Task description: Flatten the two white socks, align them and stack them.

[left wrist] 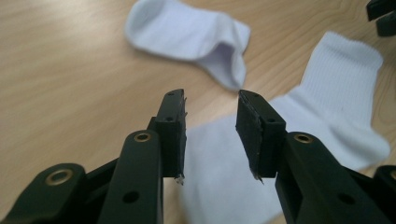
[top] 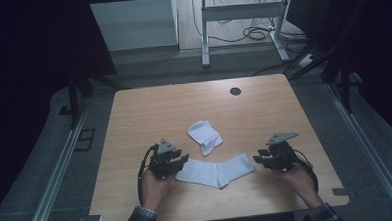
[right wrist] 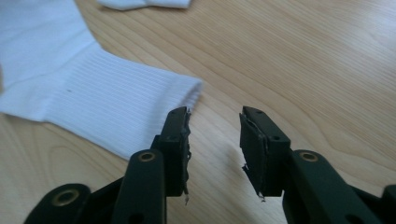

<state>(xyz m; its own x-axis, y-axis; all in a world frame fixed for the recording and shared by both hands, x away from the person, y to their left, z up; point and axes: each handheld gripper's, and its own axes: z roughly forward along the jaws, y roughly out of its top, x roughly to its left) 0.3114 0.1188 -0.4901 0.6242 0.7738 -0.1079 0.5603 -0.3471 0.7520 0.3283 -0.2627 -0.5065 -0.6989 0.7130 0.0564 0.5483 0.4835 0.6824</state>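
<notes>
Flat sock (top: 217, 170) lies stretched lengthwise between both grippers, its toe end just beyond the parted, empty jaws of the left gripper (left wrist: 211, 133). Its ribbed cuff sits just left of the right gripper (right wrist: 215, 149), likewise released and holding nothing; both hands look equally near.

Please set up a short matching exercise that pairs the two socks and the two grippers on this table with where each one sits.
Things:
1. flat sock
2. crumpled sock
3. left gripper
4. right gripper

Places:
A. at the flat sock's ribbed cuff end, jaws open
B. farther from the person, apart from both grippers
C. at the flat sock's toe end, jaws open
D. stretched out between the two grippers

Pairs: 1-D, 2-B, 3-C, 4-A
</notes>
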